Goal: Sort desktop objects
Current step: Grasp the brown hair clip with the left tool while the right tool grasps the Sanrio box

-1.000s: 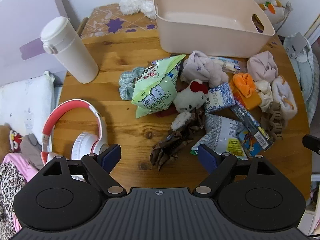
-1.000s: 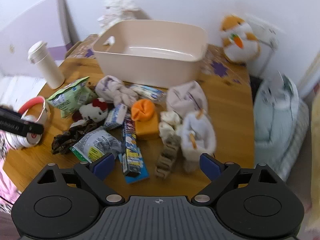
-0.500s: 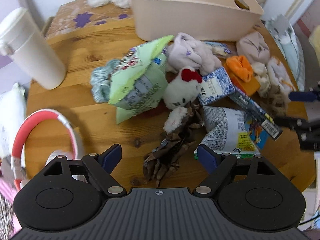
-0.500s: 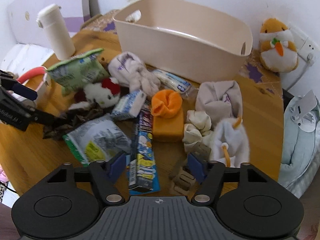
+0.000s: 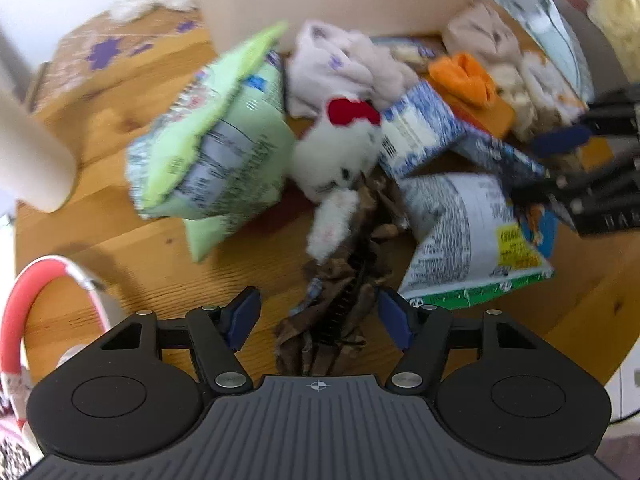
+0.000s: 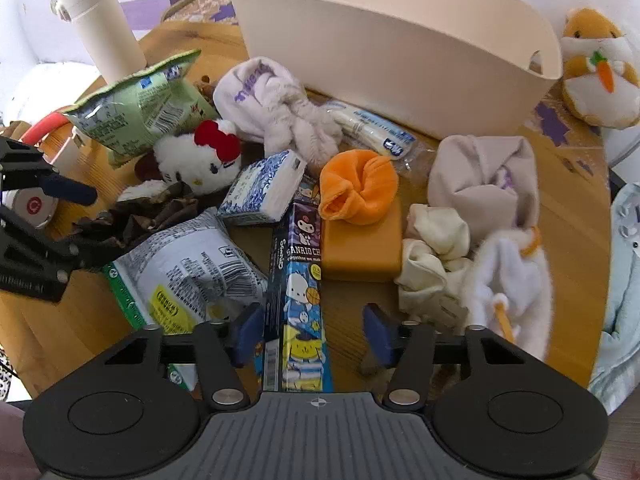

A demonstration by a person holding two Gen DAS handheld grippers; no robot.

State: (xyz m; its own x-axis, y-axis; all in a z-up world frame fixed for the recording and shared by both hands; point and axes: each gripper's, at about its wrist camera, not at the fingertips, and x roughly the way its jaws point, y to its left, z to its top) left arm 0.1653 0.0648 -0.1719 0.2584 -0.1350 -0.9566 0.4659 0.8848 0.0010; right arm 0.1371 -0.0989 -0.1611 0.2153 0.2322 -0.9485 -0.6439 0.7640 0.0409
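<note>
My left gripper [image 5: 318,318] points down over a brown hair clip [image 5: 336,308] on the wooden table [image 5: 132,264]. The clip lies between its closing jaws, and the blue pads stand just clear of it. My right gripper [image 6: 312,334] hangs over a long blue cartoon-printed box [image 6: 300,300]. Its jaws are closing too: the left pad is at the box's edge, the right pad is apart from it. Behind the pile stands a cream basket [image 6: 400,40]. In the pile are a white plush cat with a red bow [image 5: 340,152] and a green snack bag [image 5: 216,140].
A white snack bag [image 6: 188,268], a blue-white tissue pack [image 6: 264,188], an orange cloth [image 6: 356,188] on an orange block [image 6: 360,248] and pale socks [image 6: 436,256] crowd the table. A white tumbler [image 6: 100,24] and red headphones [image 5: 24,320] stand left, a hamster plush [image 6: 596,68] right.
Both grippers have sunk toward the pile and their jaws have narrowed. The left one now straddles the brown clip. The right one has shifted left, over the cartoon box.
</note>
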